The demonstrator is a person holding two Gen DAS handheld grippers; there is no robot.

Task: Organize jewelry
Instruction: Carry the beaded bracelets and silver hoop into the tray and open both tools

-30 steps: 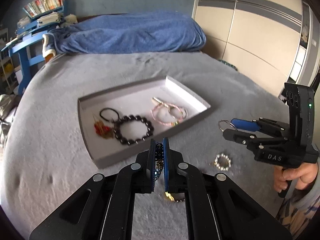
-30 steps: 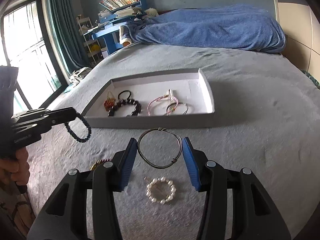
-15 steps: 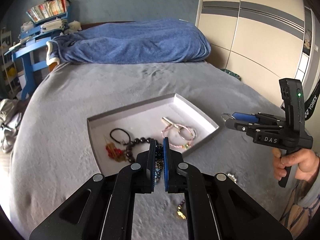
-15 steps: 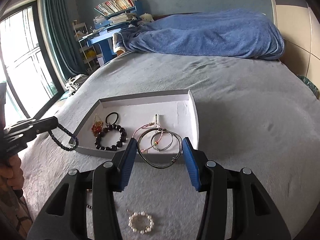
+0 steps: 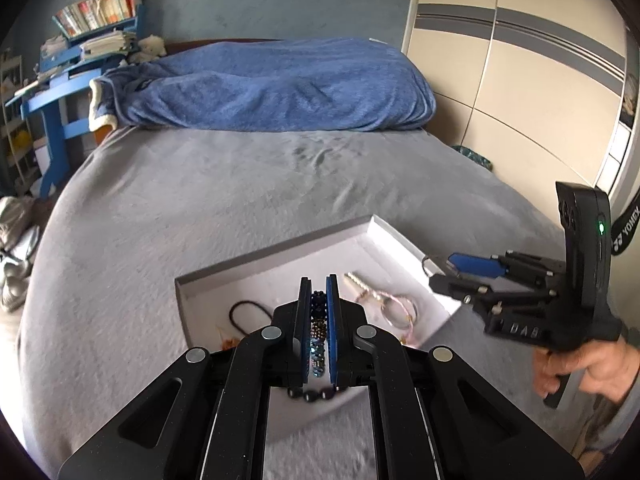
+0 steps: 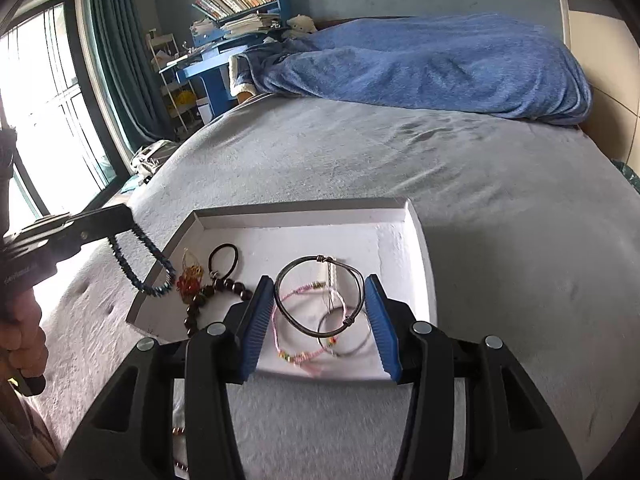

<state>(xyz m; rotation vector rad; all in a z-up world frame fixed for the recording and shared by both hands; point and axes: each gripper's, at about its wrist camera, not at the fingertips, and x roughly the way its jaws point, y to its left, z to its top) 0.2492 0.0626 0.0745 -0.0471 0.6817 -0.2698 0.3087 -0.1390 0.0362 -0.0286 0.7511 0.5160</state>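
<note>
Left gripper (image 5: pixel 319 320) is clamped on a dark blue beaded bracelet (image 6: pixel 140 264), right gripper (image 6: pixel 320 320) pinches a dark wire bangle (image 6: pixel 320 296) over the shallow white tray (image 6: pixel 418 240).

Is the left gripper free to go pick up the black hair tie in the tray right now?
Probably not: the left gripper is already shut on the dark beaded bracelet. The black hair tie lies uncovered in the tray.
</note>
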